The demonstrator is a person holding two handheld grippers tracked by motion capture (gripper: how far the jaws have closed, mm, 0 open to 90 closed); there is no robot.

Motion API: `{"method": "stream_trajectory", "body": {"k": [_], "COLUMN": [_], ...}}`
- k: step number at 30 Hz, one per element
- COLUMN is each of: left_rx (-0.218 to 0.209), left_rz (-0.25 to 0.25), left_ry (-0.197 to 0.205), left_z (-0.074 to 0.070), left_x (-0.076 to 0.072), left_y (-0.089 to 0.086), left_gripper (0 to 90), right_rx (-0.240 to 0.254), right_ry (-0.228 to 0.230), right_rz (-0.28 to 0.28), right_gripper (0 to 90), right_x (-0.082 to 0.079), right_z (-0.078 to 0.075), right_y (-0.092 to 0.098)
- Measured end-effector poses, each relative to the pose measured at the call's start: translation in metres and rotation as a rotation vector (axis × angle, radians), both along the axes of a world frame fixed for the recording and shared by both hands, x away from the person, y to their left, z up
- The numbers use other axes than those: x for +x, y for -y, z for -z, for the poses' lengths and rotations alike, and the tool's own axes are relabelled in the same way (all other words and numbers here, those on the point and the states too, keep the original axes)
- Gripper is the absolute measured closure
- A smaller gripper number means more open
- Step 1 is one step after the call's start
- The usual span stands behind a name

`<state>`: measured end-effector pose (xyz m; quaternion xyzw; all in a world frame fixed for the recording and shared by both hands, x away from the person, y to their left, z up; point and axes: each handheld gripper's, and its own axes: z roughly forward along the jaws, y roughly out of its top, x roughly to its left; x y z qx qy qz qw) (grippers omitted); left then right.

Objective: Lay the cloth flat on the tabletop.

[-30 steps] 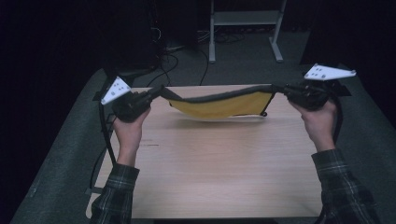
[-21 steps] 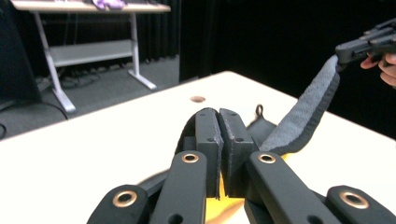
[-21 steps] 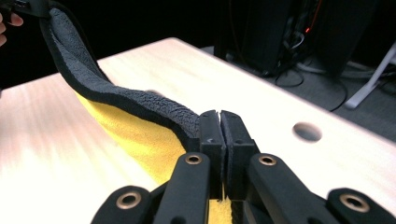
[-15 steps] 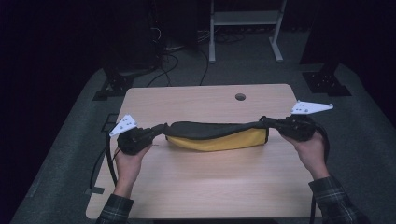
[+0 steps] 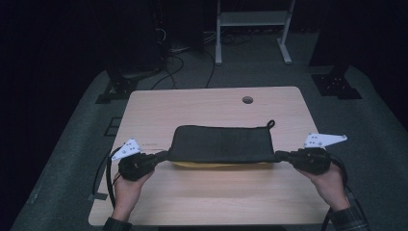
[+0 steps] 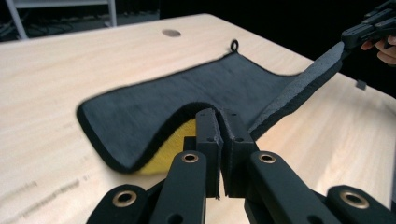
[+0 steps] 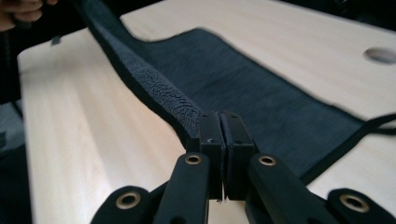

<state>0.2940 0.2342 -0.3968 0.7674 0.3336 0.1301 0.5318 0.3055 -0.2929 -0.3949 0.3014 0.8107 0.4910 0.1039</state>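
The cloth [image 5: 221,143] lies on the surface [image 5: 211,202], a little nearer to the person than the round hole [image 5: 247,99]. It is dark grey on top and yellow under, and the yellow side shows along its near edge. It has a small loop [image 5: 271,123] at the far corner on the side of the right claw. Most of the cloth rests flat, but its near edge is lifted and stretched between the two claws.

The left claw [image 5: 161,156] is pressed together on the near corner of the cloth at that side; in the left gripper view [image 6: 219,122] the fabric curls up into the jaws. The right claw [image 5: 280,155] pinches the other near corner in the same way [image 7: 220,122], and the grey edge runs away from it toward the other hand [image 7: 21,9]
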Motion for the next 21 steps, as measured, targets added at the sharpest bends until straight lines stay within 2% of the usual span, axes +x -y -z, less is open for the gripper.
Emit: {"method": "stream_trajectory", "body": {"k": [5,8,12,15,21], "left_rx": [0.006,0.015,0.031,0.038,0.067], "left_rz": [0.018,0.022,0.025,0.032,0.060], "left_ry": [-0.035,-0.069,-0.122,-0.147,-0.211], "left_z": [0.010,0.019,0.032,0.038,0.051], "left_x": [-0.016,-0.023,-0.031,-0.036,-0.046], "left_y": [0.000,0.000,-0.001,-0.002,0.004], "left_gripper": [86.8,86.8,86.7,86.7,86.6], "right_rx": [-0.044,-0.061,-0.086,-0.112,-0.169], "right_ry": [-0.028,-0.046,-0.080,-0.098,-0.101], "right_rz": [-0.028,-0.036,-0.046,-0.053,-0.048], "right_gripper": [87.9,87.9,87.8,87.8,87.8], "right_x": [-0.021,-0.027,-0.032,-0.035,-0.037], "right_z": [0.012,0.019,0.029,0.036,0.041], "right_y": [0.000,-0.001,-0.004,-0.007,-0.008]}}
